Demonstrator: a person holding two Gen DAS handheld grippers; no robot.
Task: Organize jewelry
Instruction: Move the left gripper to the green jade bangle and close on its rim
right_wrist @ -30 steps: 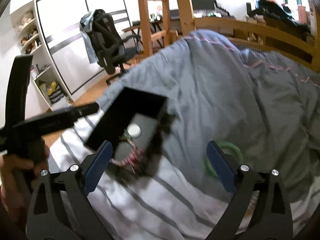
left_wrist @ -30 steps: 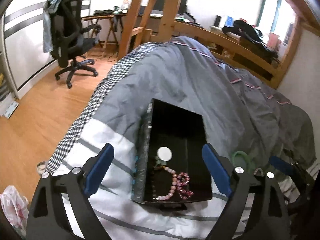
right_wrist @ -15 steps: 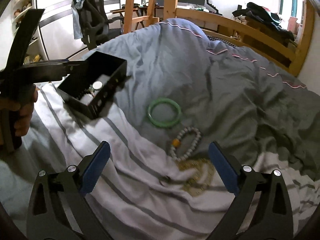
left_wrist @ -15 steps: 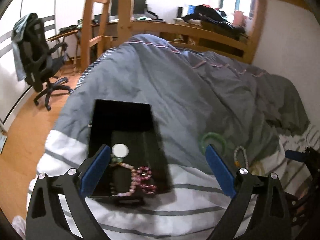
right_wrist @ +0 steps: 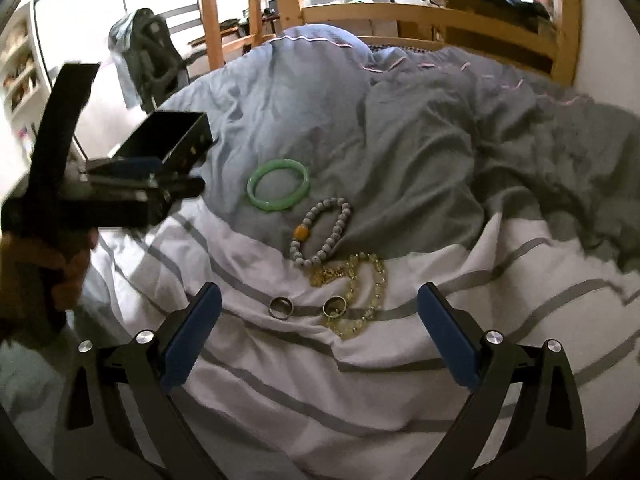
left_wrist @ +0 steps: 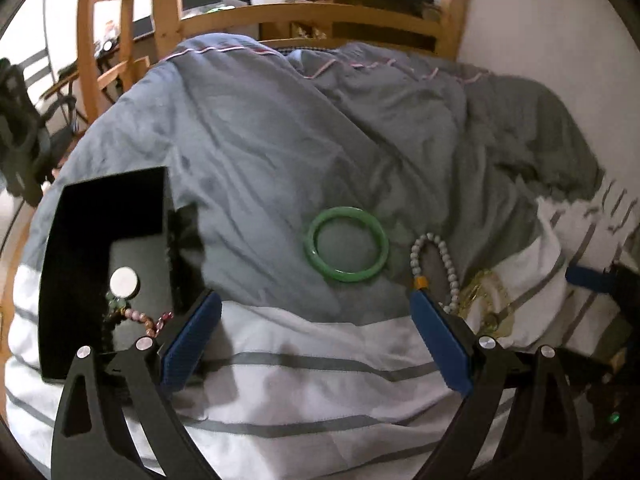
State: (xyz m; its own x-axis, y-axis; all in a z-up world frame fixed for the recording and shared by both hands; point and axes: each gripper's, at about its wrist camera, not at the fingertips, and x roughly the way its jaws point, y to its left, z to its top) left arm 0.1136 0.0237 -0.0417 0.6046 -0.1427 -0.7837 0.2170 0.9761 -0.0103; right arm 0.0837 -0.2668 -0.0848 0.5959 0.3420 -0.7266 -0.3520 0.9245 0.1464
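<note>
A black open box [left_wrist: 80, 216] lies on the bed at the left, holding a white disc [left_wrist: 124, 281] and pink bead bracelets [left_wrist: 140, 318]. Right of it on the quilt rest a green bangle [left_wrist: 346, 250], a grey bead bracelet [left_wrist: 434, 264] and a yellow bead necklace [left_wrist: 482, 300]. My left gripper [left_wrist: 316, 338] is open over the striped sheet, short of the bangle. My right gripper [right_wrist: 318, 338] is open just before two metal rings [right_wrist: 281, 307] [right_wrist: 335, 306]. The bangle [right_wrist: 279, 189], the grey bracelet [right_wrist: 322, 236], the necklace [right_wrist: 360, 292] and the box [right_wrist: 168, 141] lie beyond.
A grey quilt [right_wrist: 420, 120] covers the far bed, a white striped sheet [right_wrist: 320, 380] the near part. A wooden bed frame [right_wrist: 440, 16] and ladder [right_wrist: 212, 12] stand behind. An office chair [right_wrist: 154, 60] is at the left. A hand [right_wrist: 68, 276] holds the left gripper's handle.
Both views have swung right and down. The box slid from centre to the left edge. The bangle, bracelets and rings came into full view, closer to both open grippers.
</note>
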